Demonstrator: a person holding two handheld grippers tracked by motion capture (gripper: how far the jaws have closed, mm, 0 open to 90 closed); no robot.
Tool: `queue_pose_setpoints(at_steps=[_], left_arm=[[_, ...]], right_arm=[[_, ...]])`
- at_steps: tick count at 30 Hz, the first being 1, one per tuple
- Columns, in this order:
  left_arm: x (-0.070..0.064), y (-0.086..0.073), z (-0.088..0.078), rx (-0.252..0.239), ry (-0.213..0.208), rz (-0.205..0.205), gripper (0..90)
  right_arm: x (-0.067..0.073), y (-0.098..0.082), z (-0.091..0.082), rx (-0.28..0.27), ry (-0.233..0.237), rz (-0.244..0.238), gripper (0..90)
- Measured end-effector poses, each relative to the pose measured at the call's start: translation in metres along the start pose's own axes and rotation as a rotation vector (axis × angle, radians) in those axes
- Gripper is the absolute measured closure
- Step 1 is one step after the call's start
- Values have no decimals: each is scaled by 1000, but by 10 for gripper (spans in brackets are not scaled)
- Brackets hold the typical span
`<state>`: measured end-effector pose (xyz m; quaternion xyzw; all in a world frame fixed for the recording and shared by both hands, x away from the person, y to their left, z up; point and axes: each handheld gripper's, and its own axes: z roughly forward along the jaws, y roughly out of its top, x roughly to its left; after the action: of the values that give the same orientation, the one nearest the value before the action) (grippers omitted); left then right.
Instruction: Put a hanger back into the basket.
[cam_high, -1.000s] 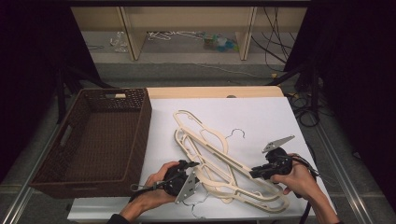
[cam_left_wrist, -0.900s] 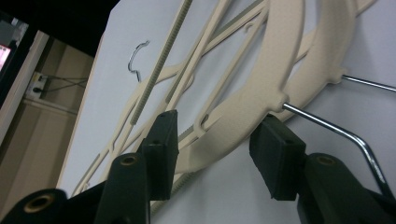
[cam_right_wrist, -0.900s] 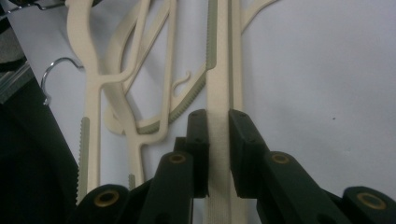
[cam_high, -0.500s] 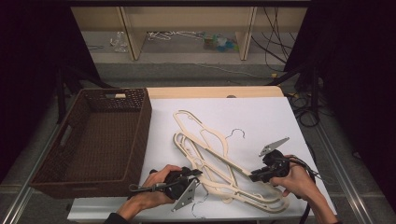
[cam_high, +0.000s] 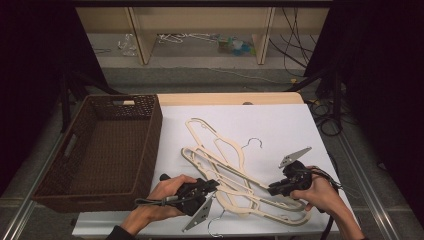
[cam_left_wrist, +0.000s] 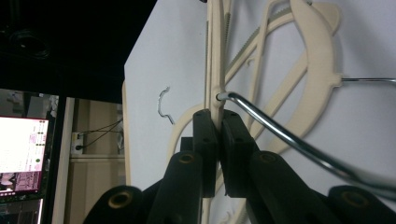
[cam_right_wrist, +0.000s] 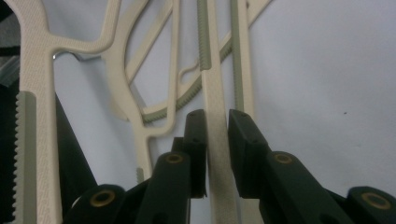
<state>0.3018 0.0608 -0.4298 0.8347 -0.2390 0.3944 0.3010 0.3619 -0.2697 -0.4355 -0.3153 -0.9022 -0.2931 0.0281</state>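
Our left gripper (cam_high: 214, 186) and right gripper (cam_high: 270, 190) are black, each topped by a grey three-cornered plate, with a dark cable trailing toward six o'clock. Up close, we see blocky black fingers (cam_left_wrist: 205, 140) on rounded arms with brass-coloured pivot rings.

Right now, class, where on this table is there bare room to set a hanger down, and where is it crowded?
Bare white table lies along the far edge and down the right side, beyond the cream hangers. The wicker basket on the left is empty too. The near middle is crowded: tangled hangers, with the left gripper and right gripper each clamped on one.
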Motion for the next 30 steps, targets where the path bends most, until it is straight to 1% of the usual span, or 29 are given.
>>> queue_pose_setpoints(at_steps=[1,2,3,4,5,6,7,8,9,10,11,12,13,14,15,16,17,18,20,21,22,23,24,25,26,27,28,29,30], left_arm=[[1,1,-1,1,-1,-5,856],[5,2,-3,19,-7,21,857],[7,3,-5,24,-5,27,857],[9,4,-7,30,-3,32,856],[10,4,-7,29,-1,29,857],[10,4,-7,29,-1,29,857],[14,5,-10,34,16,31,856],[15,5,-11,34,20,28,857],[15,5,-11,34,20,28,857],[18,5,-13,32,37,25,857],[19,5,-15,28,48,16,856],[23,7,-20,42,53,33,857],[25,8,-23,51,52,41,857],[25,8,-23,51,52,41,857],[26,10,-27,60,55,47,857],[28,13,-33,62,54,32,857],[28,13,-33,62,54,32,857],[30,15,-37,55,51,17,857],[33,19,-42,53,40,-5,857],[35,22,-45,39,43,-38,857],[35,22,-45,39,43,-38,857],[38,23,-49,45,37,-46,857],[40,23,-52,19,42,-93,857],[40,23,-52,19,42,-93,856],[44,23,-57,8,32,-154,857],[48,22,-60,17,25,-170,857],[48,22,-60,17,25,-170,855],[51,21,-62,6,20,-211,855],[52,21,-63,-6,17,-258,850]], right_arm=[[0,0,-2,-10,6,8,733],[0,0,-3,-20,14,-3,705],[0,0,-6,-39,5,-4,656],[1,0,-9,-54,-16,12,635],[1,0,-14,-58,-25,10,615],[1,0,-14,-58,-25,10,615],[4,3,-27,-128,-57,38,517],[5,5,-35,-169,-68,54,487],[6,6,-40,-200,-66,73,473],[6,6,-40,-200,-66,73,473],[5,7,-49,-252,-88,68,440],[4,6,-60,-295,-86,74,412],[3,5,-64,-310,-94,80,401],[3,5,-64,-310,-94,80,401],[2,4,-68,-333,-104,93,387],[-1,-1,-74,-362,-128,105,359],[-1,-1,-74,-362,-128,105,359],[-4,-4,-74,-375,-174,110,335],[-5,-5,-74,-380,-183,113,335],[-8,-8,-73,-404,-216,119,324],[-8,-8,-73,-404,-216,119,324],[-8,-9,-74,-406,-221,124,320],[-10,-12,-76,-400,-243,114,306],[-10,-12,-76,-400,-243,114,306],[-13,-17,-79,-403,-268,113,305],[-14,-20,-80,-408,-283,128,305],[-14,-20,-80,-408,-283,128,305],[-15,-24,-81,-424,-297,144,300],[-17,-29,-83,-430,-293,161,300]])
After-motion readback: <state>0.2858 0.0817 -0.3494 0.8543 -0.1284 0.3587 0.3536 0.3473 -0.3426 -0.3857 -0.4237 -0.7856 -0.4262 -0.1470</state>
